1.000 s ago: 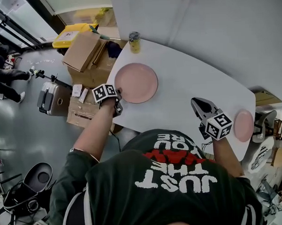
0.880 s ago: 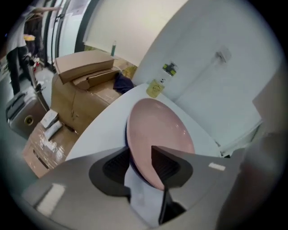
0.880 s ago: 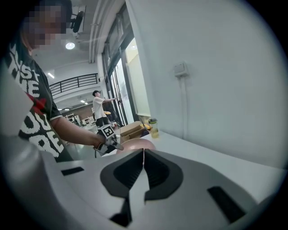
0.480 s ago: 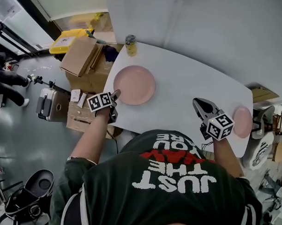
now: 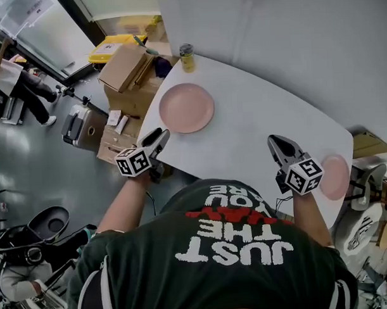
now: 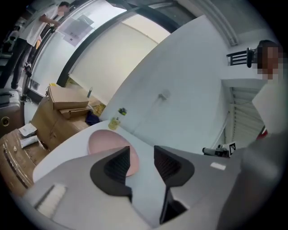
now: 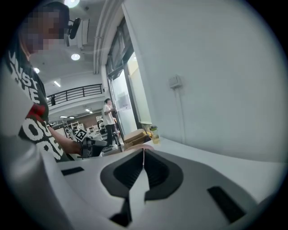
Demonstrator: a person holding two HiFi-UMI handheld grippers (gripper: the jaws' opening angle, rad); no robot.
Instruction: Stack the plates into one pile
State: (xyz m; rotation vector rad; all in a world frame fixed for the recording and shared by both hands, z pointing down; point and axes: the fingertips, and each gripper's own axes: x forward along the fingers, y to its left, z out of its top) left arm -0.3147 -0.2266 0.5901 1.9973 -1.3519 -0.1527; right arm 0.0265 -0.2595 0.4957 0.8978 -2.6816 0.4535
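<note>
My left tongs [image 6: 141, 157] are part open and closing on nothing. They hang just off the white desk's [image 5: 255, 117] near edge, apart from the large round pink plate [image 5: 186, 108]. My right tongs [image 7: 143, 155] are clenched shut and empty, over the desk. Only the head view shows the second pink plate [image 5: 335, 176], at the desk's right end. Two plates, well apart.

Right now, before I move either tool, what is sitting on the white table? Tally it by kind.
Pink plates: 2 (large plate, small plate)
Yellow bottle: 1
Total: 3
</note>
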